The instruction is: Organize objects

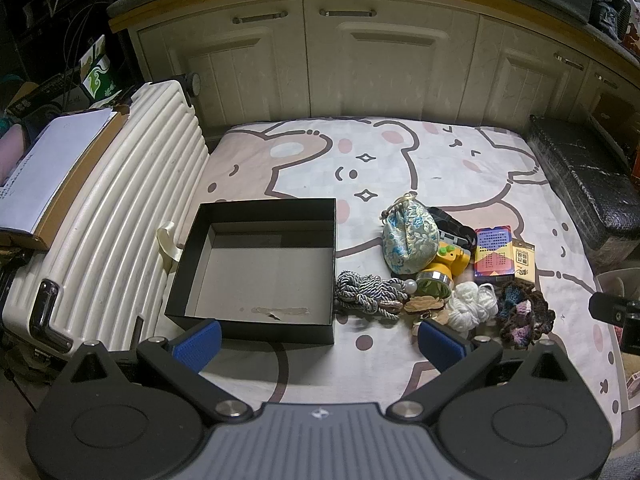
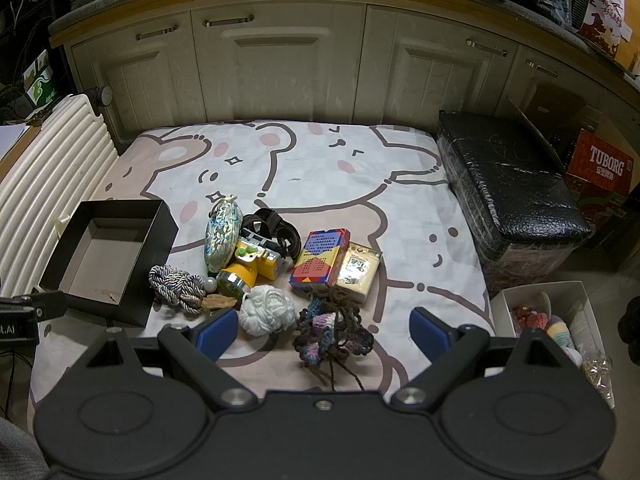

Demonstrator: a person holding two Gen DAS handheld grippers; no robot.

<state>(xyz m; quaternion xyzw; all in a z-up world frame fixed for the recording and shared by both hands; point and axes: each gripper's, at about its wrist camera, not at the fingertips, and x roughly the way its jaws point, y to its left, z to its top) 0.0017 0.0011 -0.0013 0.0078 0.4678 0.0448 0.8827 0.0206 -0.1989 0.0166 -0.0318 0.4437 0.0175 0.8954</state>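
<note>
Biggest thing is the bear-print sheet (image 2: pixel 320 168), with a ribbed white suitcase (image 1: pixel 120 200) along its 9 o'clock edge. The black box (image 1: pixel 256 264) sits empty beside the suitcase, and the clutter is piled at its 3 o'clock: brocade pouch (image 1: pixel 408 240), yellow headlamp (image 2: pixel 252 266), purple card box (image 2: pixel 320 260), white yarn (image 2: pixel 266 310), twisted cord (image 1: pixel 366 292). Left gripper (image 1: pixel 320 340) and right gripper (image 2: pixel 322 330) both hover spread wide, holding nothing
</note>
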